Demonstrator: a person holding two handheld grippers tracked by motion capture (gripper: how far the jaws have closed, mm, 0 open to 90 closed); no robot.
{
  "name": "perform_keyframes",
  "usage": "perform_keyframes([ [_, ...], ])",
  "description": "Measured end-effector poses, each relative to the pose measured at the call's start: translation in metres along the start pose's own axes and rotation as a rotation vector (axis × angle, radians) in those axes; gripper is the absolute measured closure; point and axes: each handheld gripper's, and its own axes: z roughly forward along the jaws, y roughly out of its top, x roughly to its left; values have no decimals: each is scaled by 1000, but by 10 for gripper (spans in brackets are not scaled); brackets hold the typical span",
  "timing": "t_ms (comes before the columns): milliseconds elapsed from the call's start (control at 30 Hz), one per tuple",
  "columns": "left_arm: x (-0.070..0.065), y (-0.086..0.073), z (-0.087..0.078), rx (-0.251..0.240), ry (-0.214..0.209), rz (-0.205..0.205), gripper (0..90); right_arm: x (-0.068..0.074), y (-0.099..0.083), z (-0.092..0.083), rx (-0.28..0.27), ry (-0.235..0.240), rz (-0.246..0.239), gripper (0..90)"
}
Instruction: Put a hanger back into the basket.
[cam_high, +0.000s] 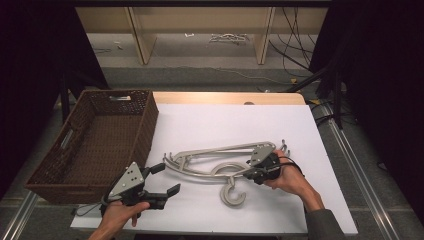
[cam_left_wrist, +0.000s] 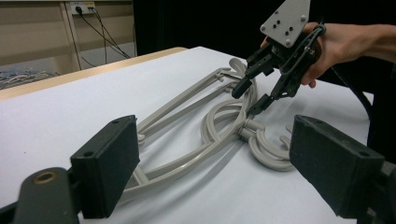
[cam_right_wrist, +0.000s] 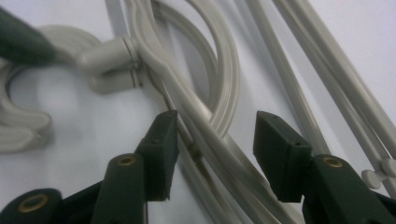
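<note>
Presently the work in hand is the pick-up of the grey plastic hangers, which lie tangled together on the white table, well right of the brown wicker basket standing at the table's left edge. The right gripper is down among the hangers near their hooks; in the right gripper view its two black jaws stand part-way apart on either side of a sloping hanger arm, with a visible gap between each pad and the plastic, so nothing is gripped yet. How many hangers are stacked there is hard to judge, since the arms overlap closely; two hooks appear, one curled beside the other. The left gripper is held at the near left of the table, just short of the hangers' left ends, its jaws wide apart and holding nothing; in the left gripper view its pads frame the hangers without touching them. In my judgement the step is the approach to a grasp by the right hand, with the left standing ready. The next move calls for the right jaws to close squarely on the arm between them, taking care that only the intended bar lies in the bite, since neighbouring bars run close alongside. A lift would likely drag the second hanger along, so the left gripper may have to steady or separate the far ends before anything goes toward the basket.
</note>
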Motion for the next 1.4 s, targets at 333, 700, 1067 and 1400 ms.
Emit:
perform_keyframes([
  [333,-3,-1,3,20,-5,21,161,-6,-1,-1,-13,47,-52,608],
  [700,-5,-1,7,36,-8,37,161,-9,0,-3,-11,78,-163,699],
  [1067,-7,-1,8,57,-3,73,163,-8,4,-11,-16,79,-266,738],
  [1400,-11,6,36,65,8,175,175,-5,11,-21,-20,73,-309,764],
])
